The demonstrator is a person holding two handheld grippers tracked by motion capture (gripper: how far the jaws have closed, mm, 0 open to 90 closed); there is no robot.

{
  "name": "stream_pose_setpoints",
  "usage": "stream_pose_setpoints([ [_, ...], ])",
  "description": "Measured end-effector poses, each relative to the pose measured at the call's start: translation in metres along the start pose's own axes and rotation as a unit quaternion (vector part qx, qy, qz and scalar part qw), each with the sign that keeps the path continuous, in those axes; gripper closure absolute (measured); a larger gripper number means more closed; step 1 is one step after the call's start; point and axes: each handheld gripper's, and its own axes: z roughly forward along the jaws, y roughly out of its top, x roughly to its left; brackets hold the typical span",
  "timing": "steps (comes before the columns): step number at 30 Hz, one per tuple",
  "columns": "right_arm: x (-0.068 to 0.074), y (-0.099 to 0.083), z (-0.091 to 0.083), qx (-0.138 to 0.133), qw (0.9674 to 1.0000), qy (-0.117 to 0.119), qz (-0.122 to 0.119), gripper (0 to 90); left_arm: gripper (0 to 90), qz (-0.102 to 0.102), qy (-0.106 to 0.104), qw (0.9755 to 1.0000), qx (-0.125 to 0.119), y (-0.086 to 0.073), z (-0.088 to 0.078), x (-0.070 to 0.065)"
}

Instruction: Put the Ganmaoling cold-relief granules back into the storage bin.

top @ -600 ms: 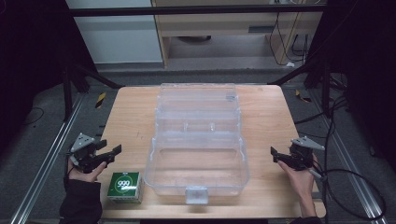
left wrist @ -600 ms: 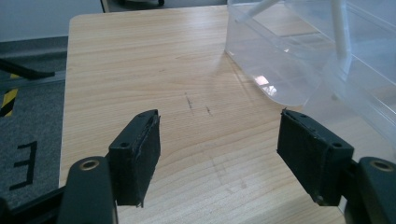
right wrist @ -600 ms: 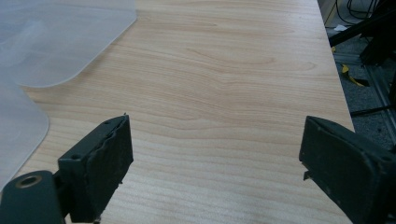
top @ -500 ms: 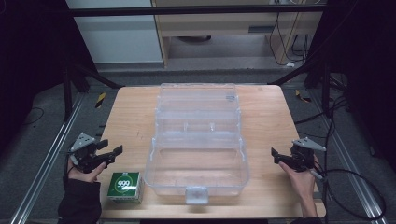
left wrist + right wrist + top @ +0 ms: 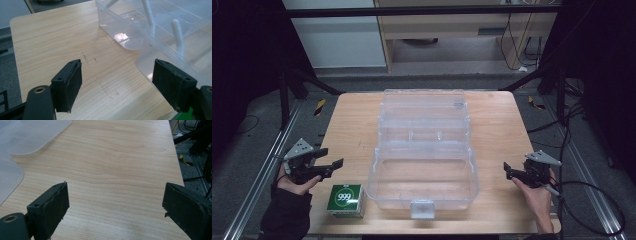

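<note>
Left gripper [image 5: 324, 165]: jaws wide apart, empty, at table's 8 o'clock.
Right gripper [image 5: 514, 172]: jaws spread, empty, at 4 o'clock.
Green box [image 5: 346, 200]: at 7 o'clock, just beside left gripper; likely its pick.
Clear case [image 5: 424, 150]: open, centre.

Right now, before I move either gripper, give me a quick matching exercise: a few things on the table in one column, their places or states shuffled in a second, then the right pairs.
Things:
1. green box
2. clear plastic case
3. left gripper
4. right gripper

Places or states:
A. lid open, at the table's middle
B. open, empty, at the table's right edge
C. near the front left corner, marked 999
D. open, empty, just above the green box

Pairs: 1-C, 2-A, 3-D, 4-B
</note>
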Motion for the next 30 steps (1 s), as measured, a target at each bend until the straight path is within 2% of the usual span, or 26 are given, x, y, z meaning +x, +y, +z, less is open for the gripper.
stream_pose_setpoints([
  [9,0.001,0.000,0.001,0.003,1.0000,0.002,-0.007,6.6,21.1,0.028,-0.026,0.9991,0.021,0.007,-0.014,-0.003],
  [14,0.001,0.000,0.001,0.008,0.9999,0.001,-0.011,6.2,20.4,0.051,-0.046,0.9971,0.035,0.010,-0.018,-0.005],
  [16,0.001,0.000,0.001,0.007,0.9999,0.001,-0.010,6.0,19.8,0.063,-0.056,0.9956,0.041,0.011,-0.019,-0.007],
  [23,0.002,-0.001,0.003,0.014,0.9997,0.002,-0.017,5.5,17.1,0.106,-0.088,0.9879,0.072,0.013,-0.019,-0.015],
  [30,0.002,0.000,0.004,0.015,0.9996,0.002,-0.023,5.4,15.2,0.133,-0.110,0.9811,0.088,0.014,-0.021,-0.021],
])
